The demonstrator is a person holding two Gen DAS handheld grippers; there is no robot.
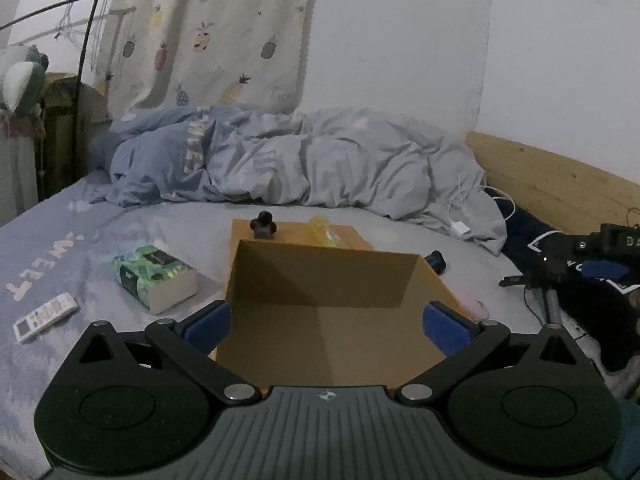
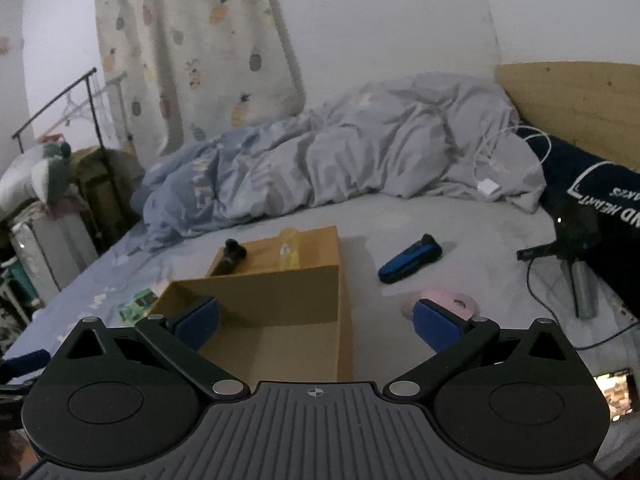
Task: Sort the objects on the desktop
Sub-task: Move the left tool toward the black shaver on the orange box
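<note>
An open cardboard box (image 1: 434, 280) lies on the bed, with a near and a far compartment; it also shows in the right wrist view (image 2: 344, 300). The far one holds a black object (image 1: 263, 225) (image 2: 230, 258) and a yellow transparent object (image 1: 326, 232) (image 2: 289, 252). My left gripper (image 1: 327, 326) is open and empty over the near compartment. My right gripper (image 2: 316, 326) is open and empty above the box's right side. A blue-black shaver (image 2: 410, 263) (image 1: 436, 262) and a pink object (image 2: 440, 302) (image 1: 476, 306) lie right of the box. A tissue pack (image 1: 154, 278) (image 2: 138, 302) and a white remote (image 1: 45, 317) lie left.
A crumpled grey-blue duvet (image 1: 280, 160) lies behind the box. A white charger and cable (image 2: 489, 188) rest on it. Dark clothing (image 2: 600, 200) and a tripod (image 2: 580, 276) sit at the right by the wooden headboard (image 2: 568, 100). A clothes rack (image 2: 96, 120) stands at the left.
</note>
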